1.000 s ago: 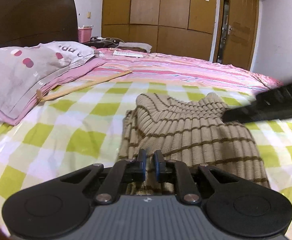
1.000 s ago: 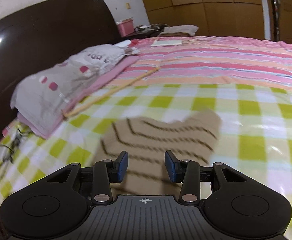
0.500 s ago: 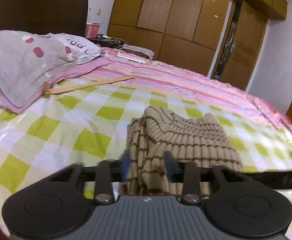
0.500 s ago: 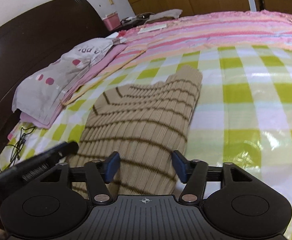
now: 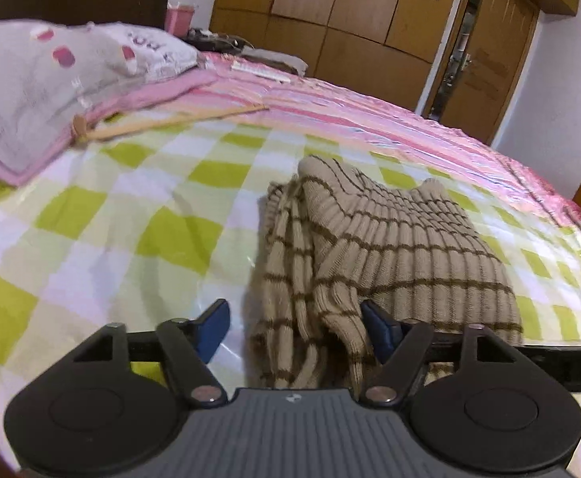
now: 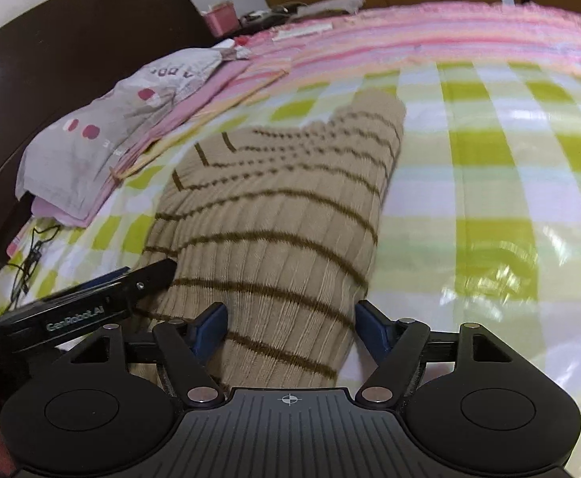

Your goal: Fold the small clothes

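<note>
Since a second ago the left gripper point(image 5: 294, 330) has let go of the striped knit top point(image 5: 374, 247) and spread wide; the right gripper point(image 6: 290, 328) has closed in, jaws apart, straddling the near hem. Bunched layers on the left side may slip or fold crooked if grabbed unevenly. Beige, ribbed, brown-striped, it lies half-folded on the checked bedsheet point(image 5: 103, 235).
</note>
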A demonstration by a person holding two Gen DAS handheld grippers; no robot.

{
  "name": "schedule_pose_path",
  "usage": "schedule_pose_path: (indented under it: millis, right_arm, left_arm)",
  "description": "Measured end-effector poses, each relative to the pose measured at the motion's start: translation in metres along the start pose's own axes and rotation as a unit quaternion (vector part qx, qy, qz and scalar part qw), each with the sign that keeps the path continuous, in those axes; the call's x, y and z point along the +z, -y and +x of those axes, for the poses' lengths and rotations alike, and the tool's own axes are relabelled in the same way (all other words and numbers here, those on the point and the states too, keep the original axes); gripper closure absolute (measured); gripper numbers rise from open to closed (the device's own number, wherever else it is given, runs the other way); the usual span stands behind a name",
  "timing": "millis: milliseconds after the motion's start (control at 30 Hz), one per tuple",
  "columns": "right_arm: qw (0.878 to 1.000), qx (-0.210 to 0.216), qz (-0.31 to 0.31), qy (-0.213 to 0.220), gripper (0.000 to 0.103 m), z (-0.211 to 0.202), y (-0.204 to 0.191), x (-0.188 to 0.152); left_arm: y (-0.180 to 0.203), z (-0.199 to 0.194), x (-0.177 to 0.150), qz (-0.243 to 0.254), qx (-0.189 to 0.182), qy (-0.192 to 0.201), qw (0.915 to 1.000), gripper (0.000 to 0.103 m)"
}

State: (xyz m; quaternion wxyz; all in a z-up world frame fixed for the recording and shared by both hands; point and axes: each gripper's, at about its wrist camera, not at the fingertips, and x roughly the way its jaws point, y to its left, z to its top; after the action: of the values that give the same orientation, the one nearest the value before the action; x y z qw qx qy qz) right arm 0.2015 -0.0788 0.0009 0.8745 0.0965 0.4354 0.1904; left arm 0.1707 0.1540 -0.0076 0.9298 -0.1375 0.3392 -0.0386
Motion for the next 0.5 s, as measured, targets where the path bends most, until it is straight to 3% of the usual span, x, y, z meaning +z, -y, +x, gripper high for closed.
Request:
schedule_pose_path:
  millis: [100,233,300,500]
  right_arm:
    - [1.000,0.006,0.021,0.003,0.034,0.004,0.002,0.000]
    - [1.000,0.007,0.005,-0.004,0.060,-0.003,0.002,0.000]
    - [1.000,0.013,0.004,-0.010,0.067,-0.008,0.005,0.000]
    - [0.999,0.017,-0.013,-0.026,0.072,-0.030,0.010,-0.011]
  left_arm:
    - [-0.005,-0.002,-0.003,-0.022,-0.022,-0.009,0.9995,0.044]
    - [-0.006,-0.004,-0.007,-0.035,-0.038,-0.025,0.9984,0.055]
    - [-0.003,-0.008,-0.010,-0.035,-0.041,-0.035,0.9980,0.058]
    - [0.009,-0.035,-0.034,-0.022,-0.066,-0.075,0.9948,0.062]
